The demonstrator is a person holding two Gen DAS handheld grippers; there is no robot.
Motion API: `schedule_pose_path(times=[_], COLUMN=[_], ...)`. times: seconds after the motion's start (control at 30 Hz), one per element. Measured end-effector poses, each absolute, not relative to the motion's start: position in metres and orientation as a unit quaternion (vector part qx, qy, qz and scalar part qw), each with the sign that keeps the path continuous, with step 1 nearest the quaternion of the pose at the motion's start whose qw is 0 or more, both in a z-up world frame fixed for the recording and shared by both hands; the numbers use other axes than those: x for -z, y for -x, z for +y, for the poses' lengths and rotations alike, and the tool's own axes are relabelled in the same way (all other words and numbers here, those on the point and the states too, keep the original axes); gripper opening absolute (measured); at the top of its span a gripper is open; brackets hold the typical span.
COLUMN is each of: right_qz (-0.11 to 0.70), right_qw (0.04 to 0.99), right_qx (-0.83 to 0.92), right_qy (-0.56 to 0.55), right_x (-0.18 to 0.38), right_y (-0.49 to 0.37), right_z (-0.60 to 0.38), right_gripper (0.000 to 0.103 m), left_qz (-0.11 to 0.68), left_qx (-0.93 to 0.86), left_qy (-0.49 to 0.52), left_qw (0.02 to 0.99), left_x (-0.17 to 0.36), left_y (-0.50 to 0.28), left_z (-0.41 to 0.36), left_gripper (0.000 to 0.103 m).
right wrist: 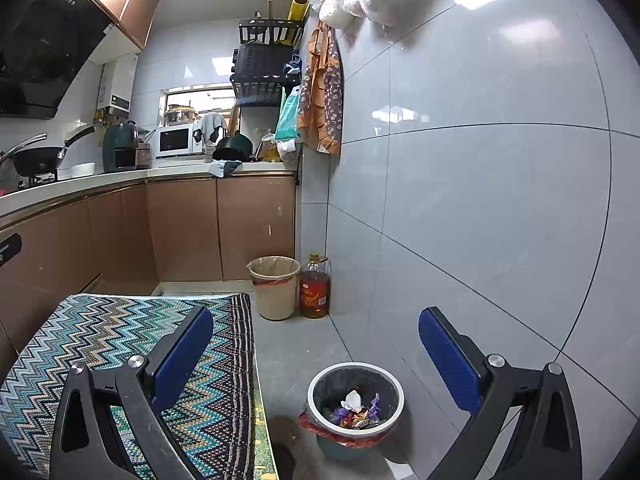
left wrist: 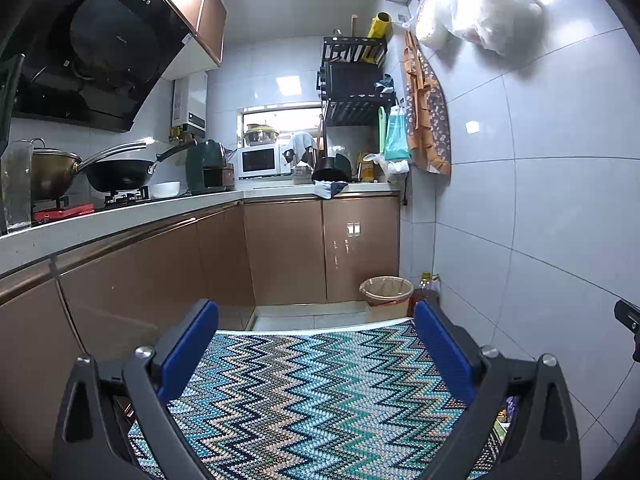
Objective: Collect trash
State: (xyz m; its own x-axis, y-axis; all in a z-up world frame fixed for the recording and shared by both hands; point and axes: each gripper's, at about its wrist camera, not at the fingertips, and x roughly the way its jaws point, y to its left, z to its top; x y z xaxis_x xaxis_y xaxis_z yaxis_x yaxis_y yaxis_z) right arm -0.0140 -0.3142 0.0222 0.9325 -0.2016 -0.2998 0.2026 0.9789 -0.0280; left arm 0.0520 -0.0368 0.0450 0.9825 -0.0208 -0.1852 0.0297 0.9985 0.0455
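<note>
A small bin (right wrist: 354, 400) with a white rim and dark liner stands on the floor by the tiled wall. Crumpled white paper (right wrist: 352, 399) and several coloured wrappers (right wrist: 357, 418) lie inside it. My right gripper (right wrist: 316, 356) is open and empty, held above and in front of this bin. My left gripper (left wrist: 316, 344) is open and empty over the zigzag-patterned tablecloth (left wrist: 312, 400), which also shows in the right wrist view (right wrist: 120, 336). No loose trash shows on the cloth.
A beige bin (right wrist: 275, 286) with a red-edged liner and an oil bottle (right wrist: 315, 286) stand in the floor corner; the beige bin also shows in the left view (left wrist: 387, 294). Brown cabinets (left wrist: 320, 248) and a counter with pans run left and behind.
</note>
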Motion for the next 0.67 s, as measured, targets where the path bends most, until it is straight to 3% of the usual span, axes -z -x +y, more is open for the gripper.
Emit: schedule_pose_path(times=[0.67], right_qz=[0.152], right_qw=[0.983], right_qx=[0.102], right_qy=[-0.002], right_x=[-0.023], right_y=[0.0128], right_z=[-0.3165], right_gripper=[0.103], left_qz=[0.099], left_qx=[0.018], left_qy=[-0.025], left_qw=[0.995], left_x=[-0.0408], left_y=[-0.0525], left_z=[-0.0363], left_gripper=[0.099])
